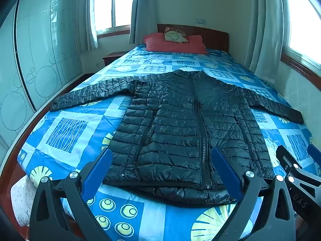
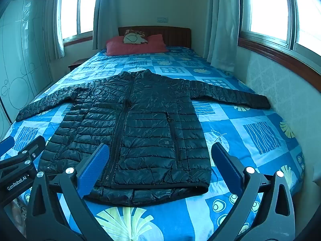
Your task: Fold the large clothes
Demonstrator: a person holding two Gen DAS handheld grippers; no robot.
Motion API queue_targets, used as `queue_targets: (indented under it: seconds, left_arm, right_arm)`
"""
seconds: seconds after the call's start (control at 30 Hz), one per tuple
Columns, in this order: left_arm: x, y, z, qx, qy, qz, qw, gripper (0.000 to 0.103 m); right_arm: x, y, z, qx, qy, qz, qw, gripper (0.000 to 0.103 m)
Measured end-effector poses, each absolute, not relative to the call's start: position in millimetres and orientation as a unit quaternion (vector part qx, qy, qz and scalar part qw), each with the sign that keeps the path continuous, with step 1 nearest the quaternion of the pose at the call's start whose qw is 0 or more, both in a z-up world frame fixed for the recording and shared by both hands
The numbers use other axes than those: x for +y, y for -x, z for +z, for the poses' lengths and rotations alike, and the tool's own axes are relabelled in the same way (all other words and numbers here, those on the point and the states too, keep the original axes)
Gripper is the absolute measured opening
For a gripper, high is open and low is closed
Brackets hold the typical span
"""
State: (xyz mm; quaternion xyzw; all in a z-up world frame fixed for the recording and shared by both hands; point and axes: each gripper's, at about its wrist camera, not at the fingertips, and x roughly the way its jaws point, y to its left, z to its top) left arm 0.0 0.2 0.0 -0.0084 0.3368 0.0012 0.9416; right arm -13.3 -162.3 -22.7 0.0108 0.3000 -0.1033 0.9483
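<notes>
On patterned bed, jacket spread flat

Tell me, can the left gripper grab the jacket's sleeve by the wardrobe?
Probably yes. The left gripper is open and empty above the jacket's hem, and the sleeve lies flat on the bed with nothing on it or in between. It would have to move over first.

Bed sheet lies bare either side of the spread black puffer jacket; right sleeve end nears the wall; pillows well beyond.
</notes>
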Motion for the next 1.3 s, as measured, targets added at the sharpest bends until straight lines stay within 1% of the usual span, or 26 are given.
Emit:
queue_targets:
  seconds: [1.3]
  left_arm:
    - [-2.5, 0.5, 1.5, 0.338, 0.001, -0.005, 0.941, 0.098]
  right_arm:
    - [-163.2, 12.3, -25.5, 0.303, -0.011, -0.104, 0.947, 0.101]
